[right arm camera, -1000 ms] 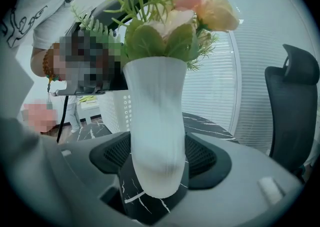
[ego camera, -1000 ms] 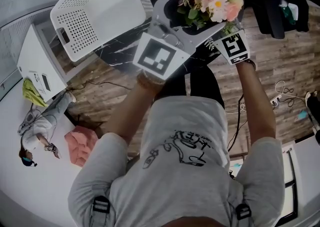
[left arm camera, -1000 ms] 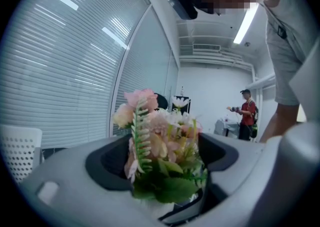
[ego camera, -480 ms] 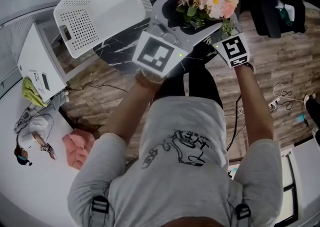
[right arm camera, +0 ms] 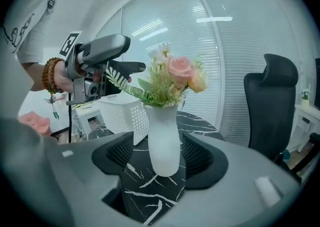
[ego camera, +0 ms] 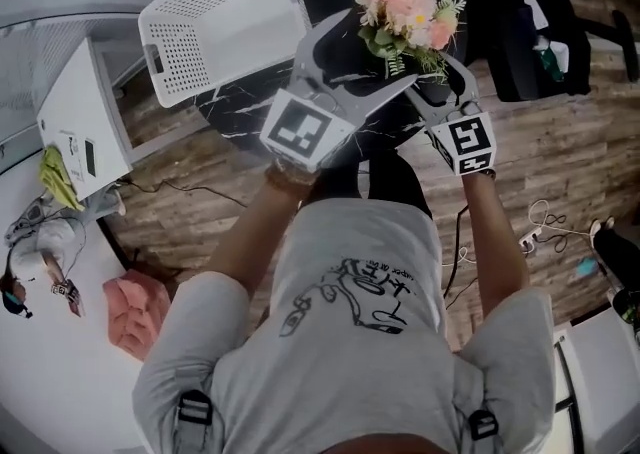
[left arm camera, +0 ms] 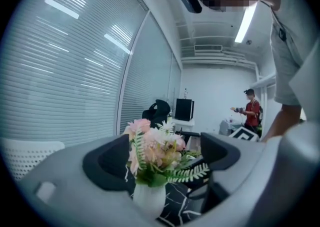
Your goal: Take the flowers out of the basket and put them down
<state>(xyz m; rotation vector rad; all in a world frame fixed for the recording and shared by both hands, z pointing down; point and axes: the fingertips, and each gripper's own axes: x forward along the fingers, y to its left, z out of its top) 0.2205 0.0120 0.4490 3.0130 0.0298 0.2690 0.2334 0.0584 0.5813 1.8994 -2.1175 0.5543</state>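
Note:
A bunch of pink and white flowers in a white vase stands on the black marble table, outside the white basket. My left gripper reaches in from the left. Its jaws have just been opening, and in the left gripper view the vase sits between them with gaps on both sides. My right gripper comes from the right. Its jaws have just been closing with the vase between them, and a gap still shows at the left pad.
The perforated basket lies to the left of the vase. A black office chair stands past the table's far side. A white cabinet and a pink cloth are at the left. A person stands across the room.
The head view has shifted, so basket and flowers sit lower in the frame. The right gripper's marker cube has drawn back a little from the flowers. The left gripper stays beside them.

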